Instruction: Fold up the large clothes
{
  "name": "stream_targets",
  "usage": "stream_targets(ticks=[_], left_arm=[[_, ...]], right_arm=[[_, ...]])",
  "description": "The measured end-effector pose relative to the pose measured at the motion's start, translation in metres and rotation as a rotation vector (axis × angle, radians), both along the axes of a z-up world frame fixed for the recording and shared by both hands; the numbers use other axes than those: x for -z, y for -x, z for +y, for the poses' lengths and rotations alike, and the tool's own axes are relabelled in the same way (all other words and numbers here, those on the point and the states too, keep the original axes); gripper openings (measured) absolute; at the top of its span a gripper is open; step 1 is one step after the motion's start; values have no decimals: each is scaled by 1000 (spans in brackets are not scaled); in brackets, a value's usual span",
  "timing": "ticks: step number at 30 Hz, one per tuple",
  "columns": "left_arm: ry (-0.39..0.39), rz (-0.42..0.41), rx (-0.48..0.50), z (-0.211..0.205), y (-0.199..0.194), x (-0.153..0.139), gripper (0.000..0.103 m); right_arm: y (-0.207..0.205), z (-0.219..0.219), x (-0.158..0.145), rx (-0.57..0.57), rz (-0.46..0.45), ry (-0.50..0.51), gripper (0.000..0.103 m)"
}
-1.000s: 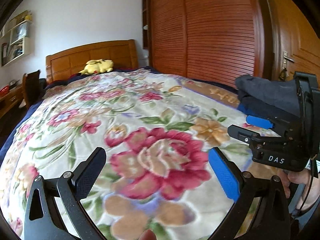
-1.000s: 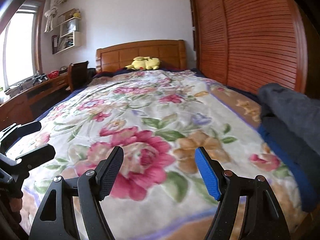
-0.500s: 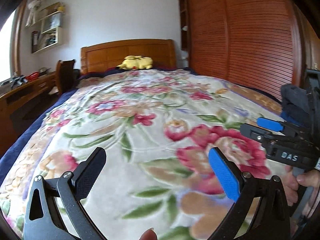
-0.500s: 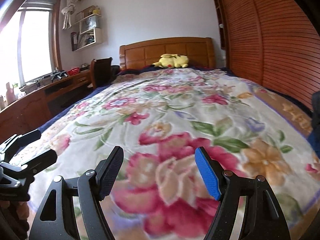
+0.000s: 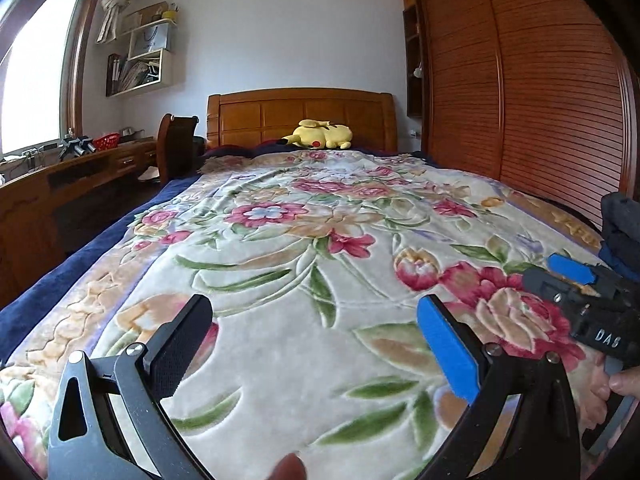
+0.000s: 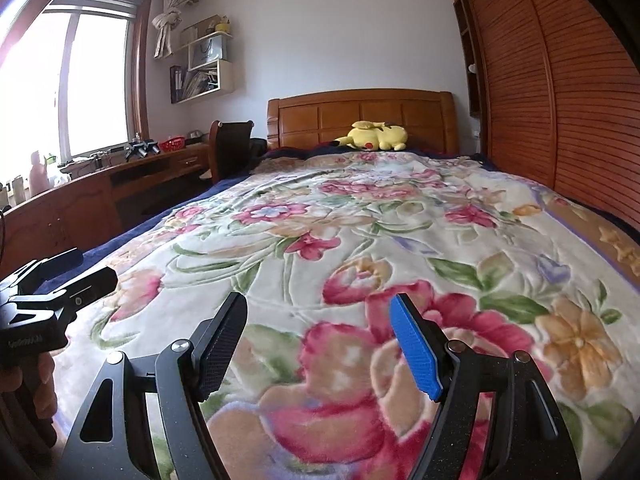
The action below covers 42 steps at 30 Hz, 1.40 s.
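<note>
Few containers show. Far beyond our jaws on the left, a red basket (image 6: pixel 172 144) stands on the wooden worktop (image 6: pixel 80 196) under the window; what lies in it we cannot tell. Above it, wall shelves (image 6: pixel 204 64) hold a paper bag and upright books or folders.

We hold both tools low over the foot of the bed, pointing toward the headboard (image 5: pixel 300 114) and tipped slightly down. The left gripper (image 5: pixel 312 344) has its jaws spread wide, with only the floral blanket (image 5: pixel 304 248) showing between them. The right gripper (image 6: pixel 316 340) likewise has its jaws spread and pinches nothing. Neither touches the fabric, as far as we can see. In the left view, the right tool shows off to the right of our jaws, a hand (image 5: pixel 616 388) wrapped on its handle; in the right view, the left tool sits off to the left, fingers below it.

The clothes to fold, a dark stack of garments (image 5: pixel 622 228), lie on the bed's right edge, to the right of the left jaws and beyond the right tool.

Straight ahead of both jaws, a yellow plush toy (image 6: pixel 376 136) rests by the headboard. A chair (image 6: pixel 232 148) stands left of the bed, and a slatted wardrobe (image 5: pixel 540 92) runs along the right. Nothing lies between our jaws and the blanket ahead.
</note>
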<state>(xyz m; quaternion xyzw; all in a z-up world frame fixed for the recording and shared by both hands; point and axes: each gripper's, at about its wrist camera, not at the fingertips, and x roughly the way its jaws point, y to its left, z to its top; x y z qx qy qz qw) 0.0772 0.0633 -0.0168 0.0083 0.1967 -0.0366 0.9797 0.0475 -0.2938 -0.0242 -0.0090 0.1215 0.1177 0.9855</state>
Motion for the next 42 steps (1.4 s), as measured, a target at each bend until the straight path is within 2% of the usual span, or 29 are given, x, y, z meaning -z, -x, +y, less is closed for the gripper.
stream_targets(ticks=[5, 42], left_arm=[[-10, 10, -40, 3, 1, 5, 102], [-17, 11, -38, 1, 3, 11, 102]], right_arm=[[-3, 0, 4, 20, -9, 7, 76], [-5, 4, 9, 31, -11, 9, 76]])
